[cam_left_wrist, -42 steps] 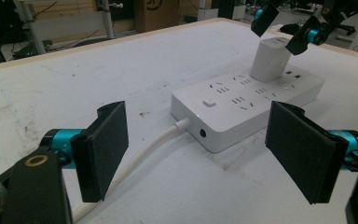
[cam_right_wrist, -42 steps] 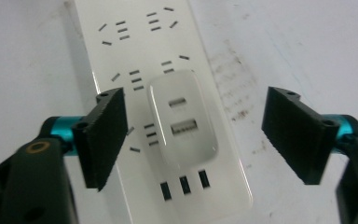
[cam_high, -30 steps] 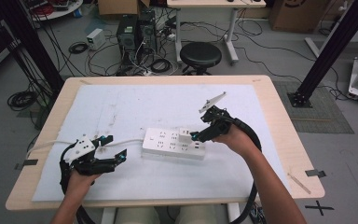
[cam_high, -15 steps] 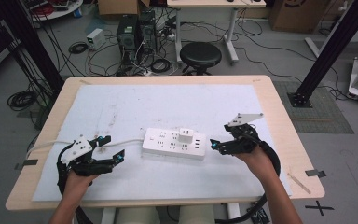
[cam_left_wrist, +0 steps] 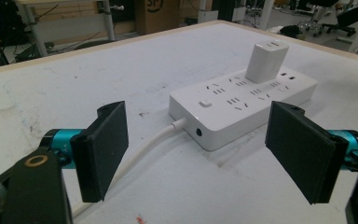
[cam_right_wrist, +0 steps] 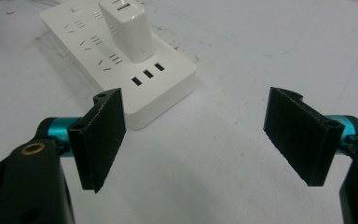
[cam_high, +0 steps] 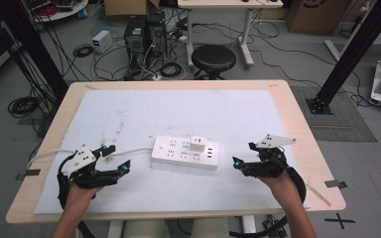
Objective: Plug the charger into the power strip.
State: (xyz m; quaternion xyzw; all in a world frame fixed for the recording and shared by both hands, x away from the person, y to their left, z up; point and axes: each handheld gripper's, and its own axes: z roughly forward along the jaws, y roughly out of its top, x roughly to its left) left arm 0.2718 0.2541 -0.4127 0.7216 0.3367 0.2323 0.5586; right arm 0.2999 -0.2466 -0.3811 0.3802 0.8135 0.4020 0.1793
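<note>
A white rectangular plastic power strip is laid mid-surface on the white sheet; a white cube charger is plugged into it. Left claw is held wide open, empty, left of the strip by its white cord. Right claw is held wide open, empty, right of the strip.
</note>
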